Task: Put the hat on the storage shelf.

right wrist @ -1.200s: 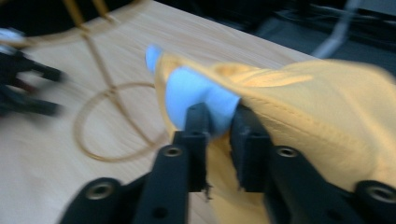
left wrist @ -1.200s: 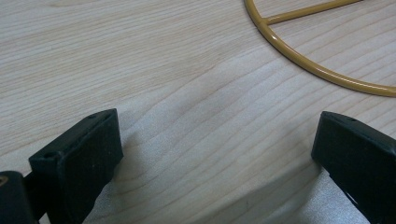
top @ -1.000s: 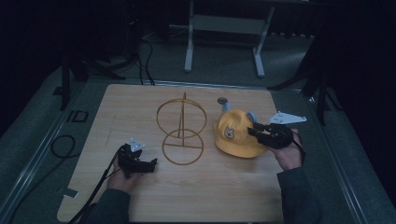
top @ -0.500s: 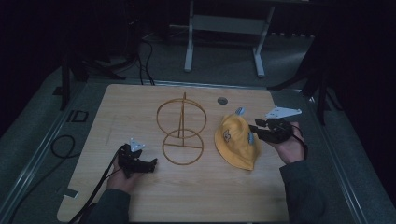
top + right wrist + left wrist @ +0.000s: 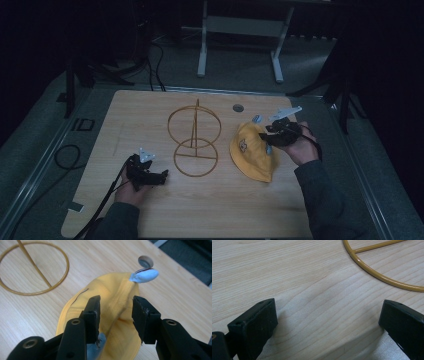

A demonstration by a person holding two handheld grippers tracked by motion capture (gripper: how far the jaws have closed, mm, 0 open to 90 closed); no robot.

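Note:
A yellow hat [image 5: 252, 157] lies on the wooden table [image 5: 150, 115], just right of a gold wire stand [image 5: 194, 135] made of two rings. My right gripper [image 5: 270, 136] is at the hat's far right edge. In the right gripper view its jaws [image 5: 116, 305] stand apart over a ridge of the hat's yellow fabric [image 5: 110, 285], open. A pale blue tab [image 5: 144, 275] sticks out of the hat beyond them. My left gripper [image 5: 162, 175] rests on the table left of the stand's base ring [image 5: 372, 272], open wide [image 5: 329, 312] with bare wood between the jaws.
A small round grey disc [image 5: 238, 107] sits in the table top behind the hat, also seen past the blue tab [image 5: 145, 261]. A white desk frame [image 5: 240, 30] stands on the floor beyond the table. Cables [image 5: 65, 155] lie left of it.
The hat, held up and rounded a second ago, has come down and now lies flatter and closer to me. The right gripper moved with it. The left gripper stayed put.

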